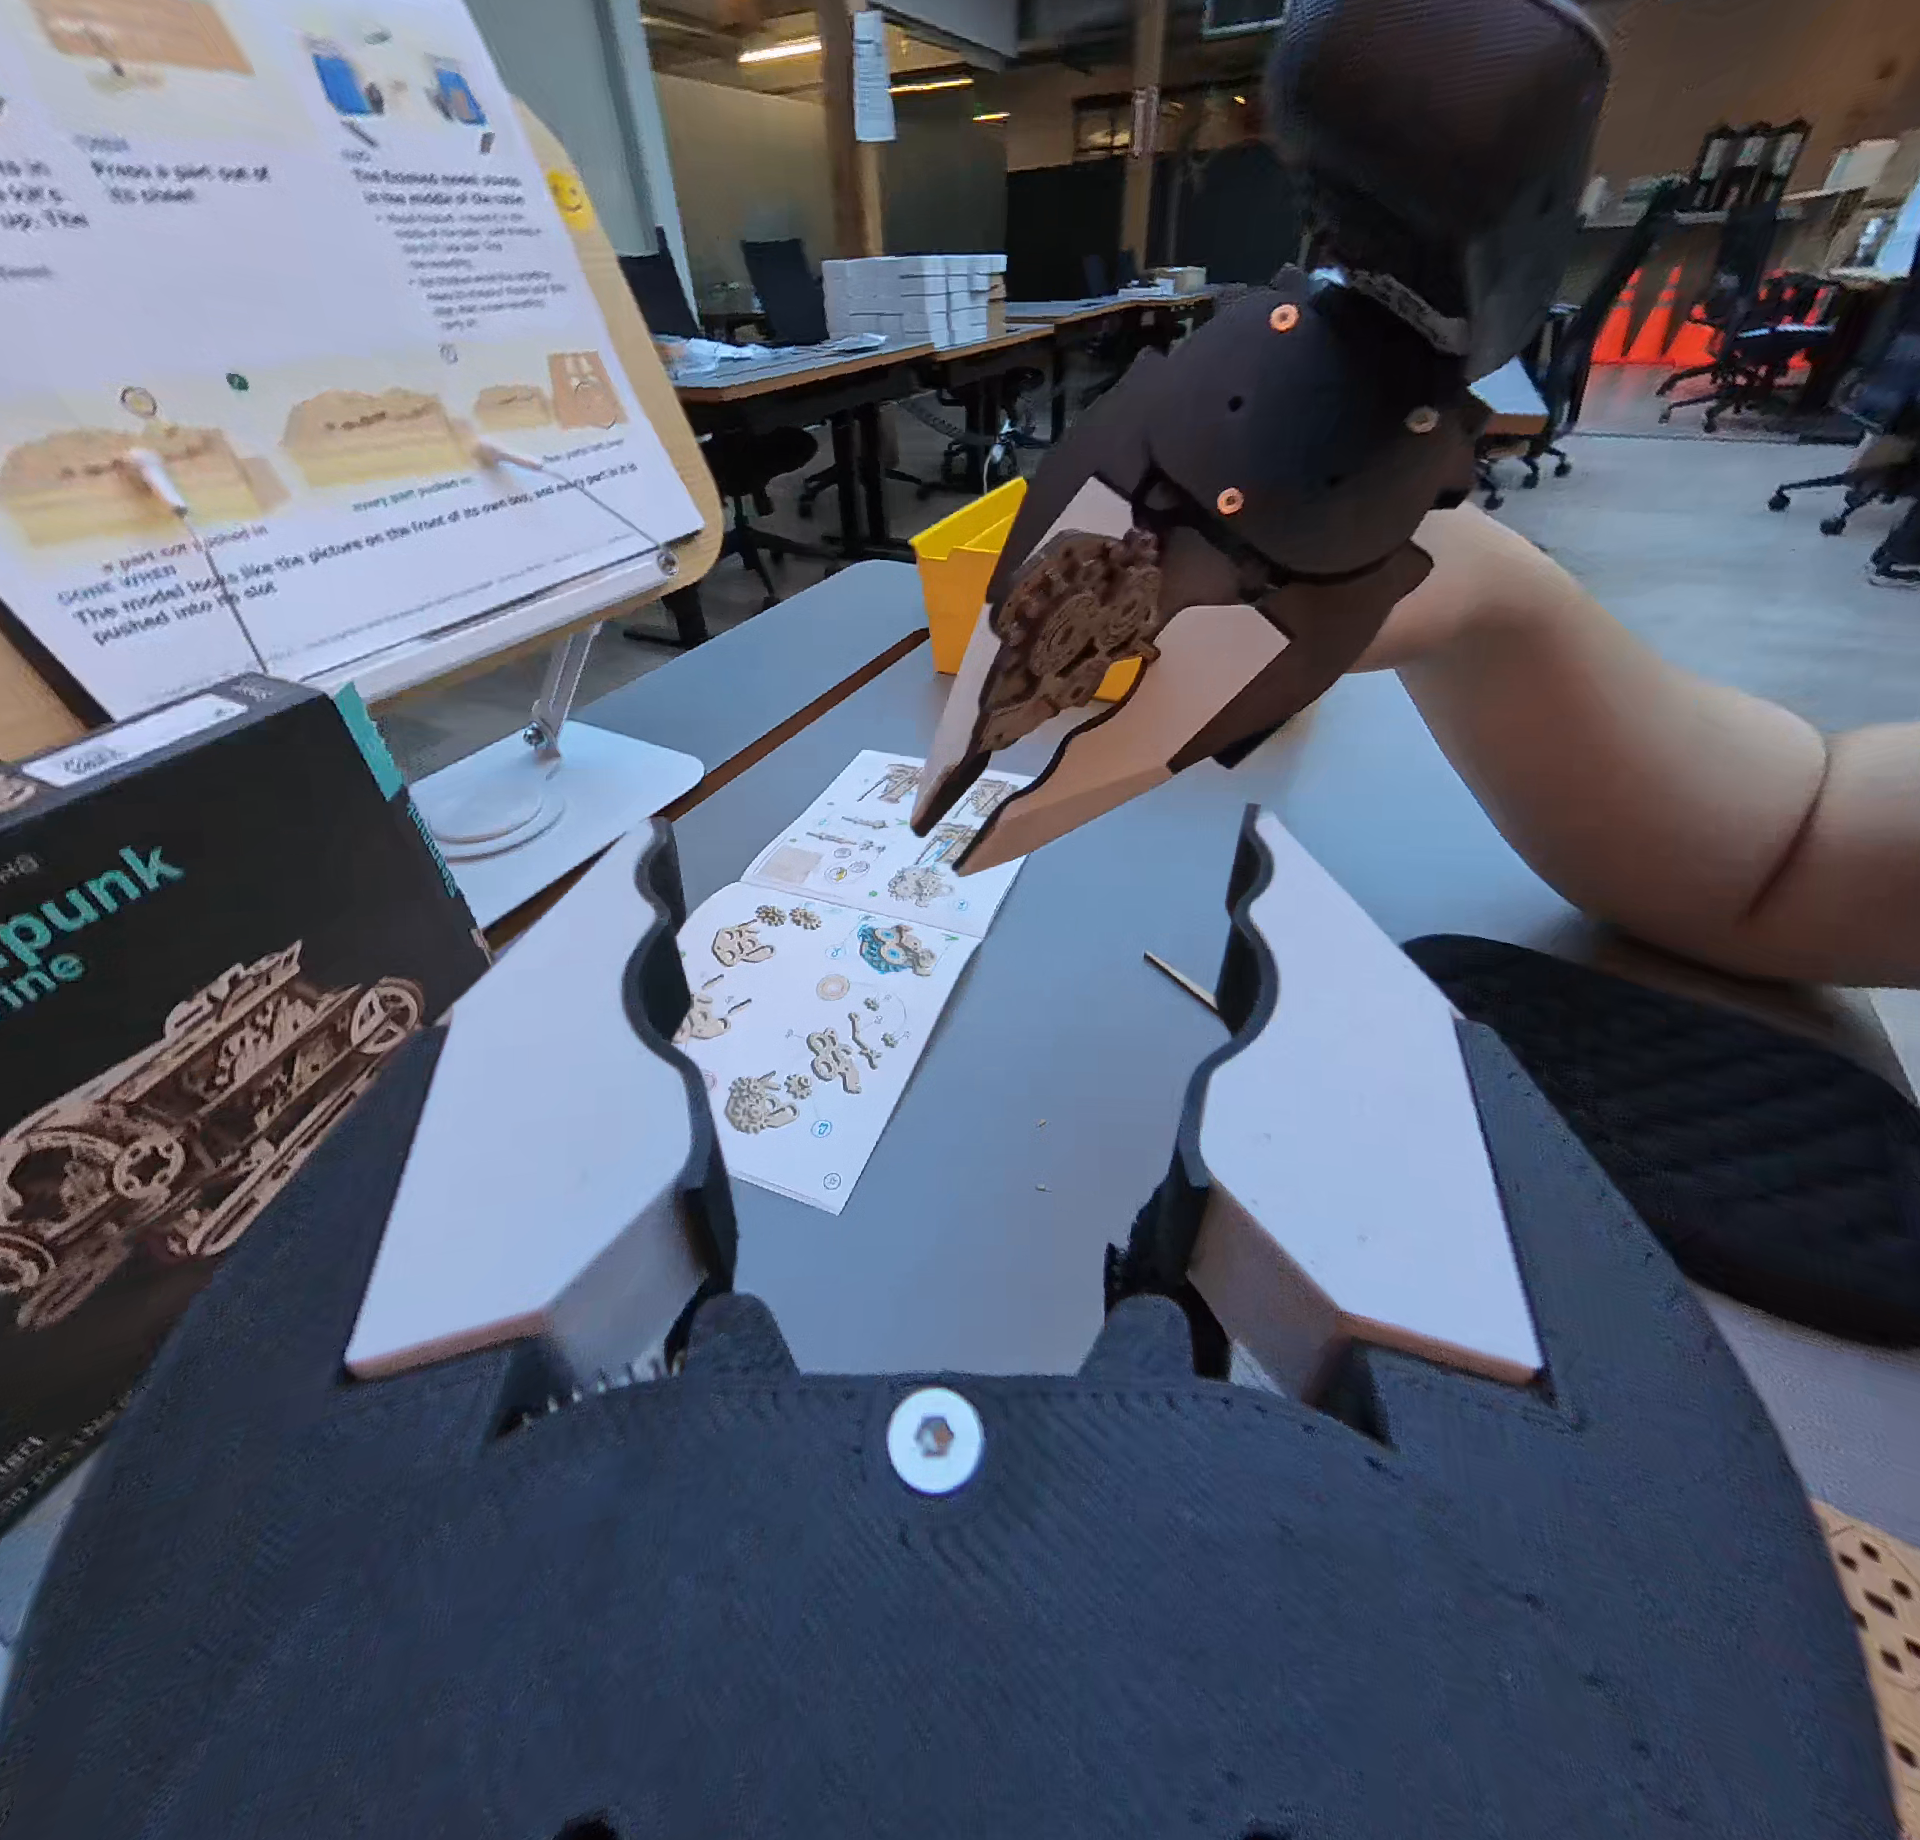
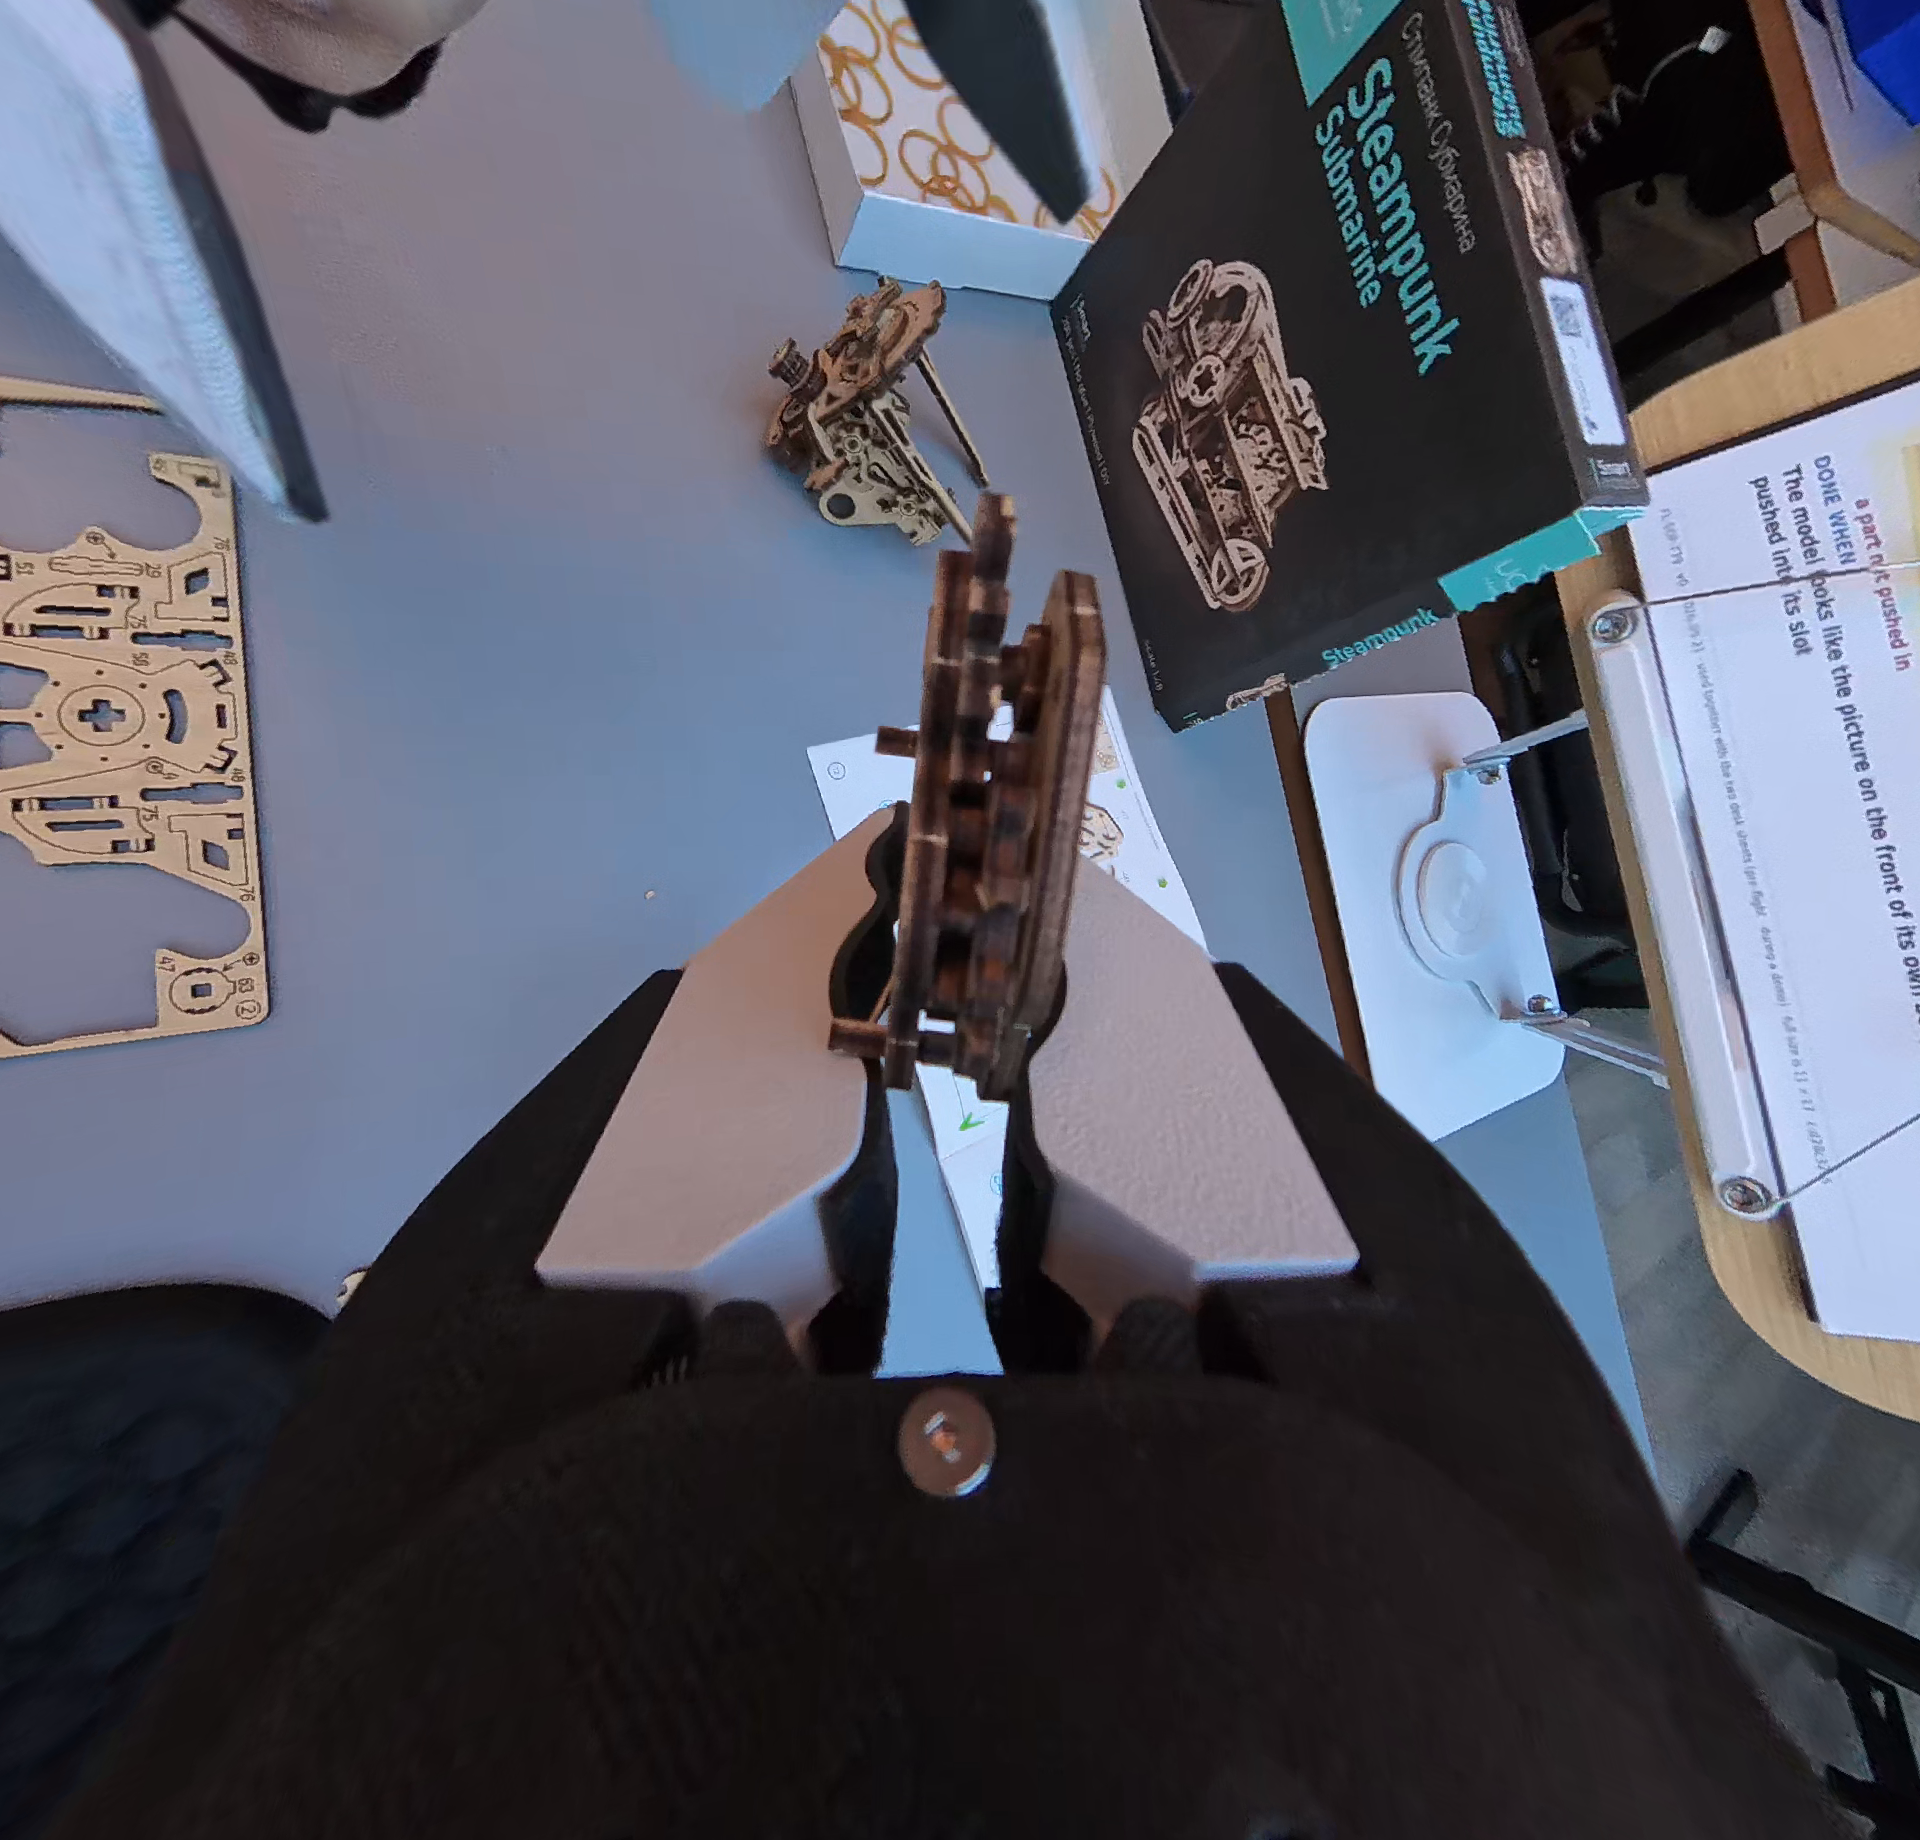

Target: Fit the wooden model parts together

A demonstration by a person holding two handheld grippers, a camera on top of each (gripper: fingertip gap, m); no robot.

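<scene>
The grey table (image 2: 499,356) bears a dark kit box (image 2: 1340,336), a punched wood sheet (image 2: 125,741) and the half-built model (image 2: 862,419). The right gripper (image 2: 966,917) is clenched on a gear block (image 2: 987,793), lifted above the open booklet (image 1: 831,1011). The left gripper (image 1: 956,969) is spread wide, holding nothing. The next move is likely carrying the block to the model and lining it up. The yellow bin (image 1: 966,564) hides whatever it holds

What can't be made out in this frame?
- Right wrist view: the gear subassembly shows edge-on; its face is hidden.
- Right wrist view: the parts sheet is cut by the left edge.
- Left wrist view: the model box is cut by the left edge.
- Left wrist view: the stand's instruction sheet is blurred.
</scene>
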